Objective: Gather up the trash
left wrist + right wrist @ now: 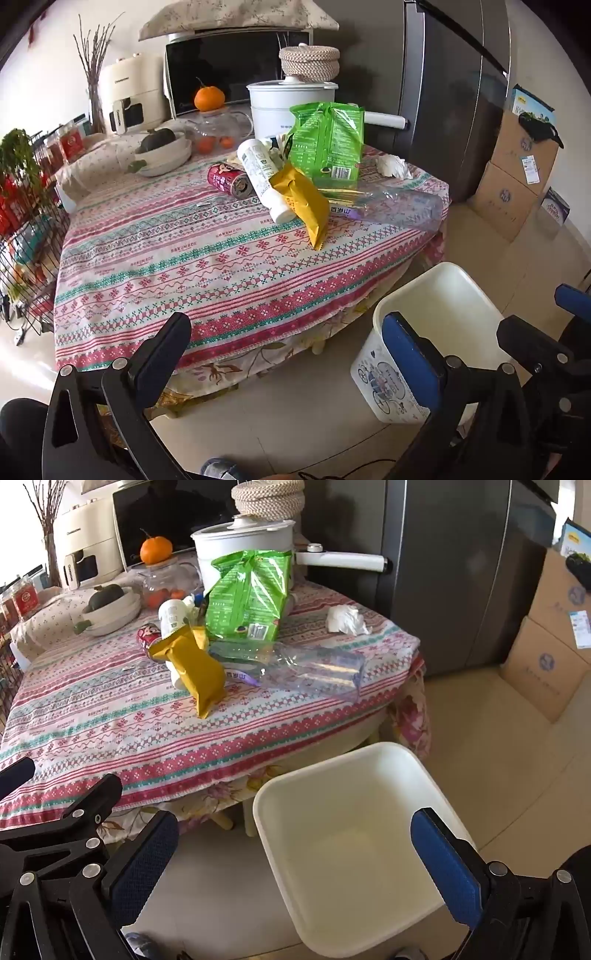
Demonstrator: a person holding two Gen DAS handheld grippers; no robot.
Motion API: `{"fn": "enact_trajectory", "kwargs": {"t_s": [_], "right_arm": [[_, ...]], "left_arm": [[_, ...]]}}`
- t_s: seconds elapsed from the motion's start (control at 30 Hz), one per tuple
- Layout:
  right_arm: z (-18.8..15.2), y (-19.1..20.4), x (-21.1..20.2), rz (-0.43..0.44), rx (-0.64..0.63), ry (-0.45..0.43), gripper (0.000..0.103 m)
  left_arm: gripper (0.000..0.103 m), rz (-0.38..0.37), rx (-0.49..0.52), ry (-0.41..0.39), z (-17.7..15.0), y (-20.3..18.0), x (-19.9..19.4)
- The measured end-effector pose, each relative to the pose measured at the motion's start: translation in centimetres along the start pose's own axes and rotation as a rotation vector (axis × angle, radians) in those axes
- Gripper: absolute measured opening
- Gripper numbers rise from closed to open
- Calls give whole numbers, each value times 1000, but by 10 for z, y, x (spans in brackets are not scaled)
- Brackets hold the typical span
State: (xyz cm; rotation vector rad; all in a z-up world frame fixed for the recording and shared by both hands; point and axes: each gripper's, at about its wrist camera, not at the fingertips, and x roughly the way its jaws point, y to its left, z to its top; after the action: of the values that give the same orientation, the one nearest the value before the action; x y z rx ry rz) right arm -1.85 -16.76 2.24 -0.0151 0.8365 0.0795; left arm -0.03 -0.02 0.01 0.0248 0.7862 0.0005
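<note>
Trash lies on the patterned tablecloth (184, 266): a green snack bag (327, 142), a yellow wrapper (304, 203), a white bottle (258, 173), a red can (229, 179), a crushed clear plastic bottle (399, 206) and a crumpled tissue (393, 166). The same green snack bag (247, 598), yellow wrapper (195, 668), clear bottle (314, 668) and tissue (345, 620) show in the right wrist view. A white bin (351, 849) stands on the floor by the table. My left gripper (291, 354) hangs open before the table's near edge. My right gripper (299, 853) hangs open above the bin. Both hold nothing.
At the table's back stand a white pot (291, 107) with a woven basket on it, a microwave (236, 74), an orange (209, 98) and bowls (162, 155). A fridge (454, 92) and cardboard boxes (517, 173) are on the right, a wire rack (26, 229) on the left.
</note>
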Motion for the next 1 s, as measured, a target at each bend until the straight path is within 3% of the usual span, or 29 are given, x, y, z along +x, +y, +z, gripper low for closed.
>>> {"fn": "enact_trajectory", "kwargs": {"t_s": [0.37, 1.0], "right_arm": [[-3, 4, 9, -42, -14, 19, 103], [-4, 2, 15, -21, -4, 30, 103]], "left_arm": [[103, -20, -15, 17, 3, 5, -3], [103, -32, -11, 31, -2, 0, 6]]}}
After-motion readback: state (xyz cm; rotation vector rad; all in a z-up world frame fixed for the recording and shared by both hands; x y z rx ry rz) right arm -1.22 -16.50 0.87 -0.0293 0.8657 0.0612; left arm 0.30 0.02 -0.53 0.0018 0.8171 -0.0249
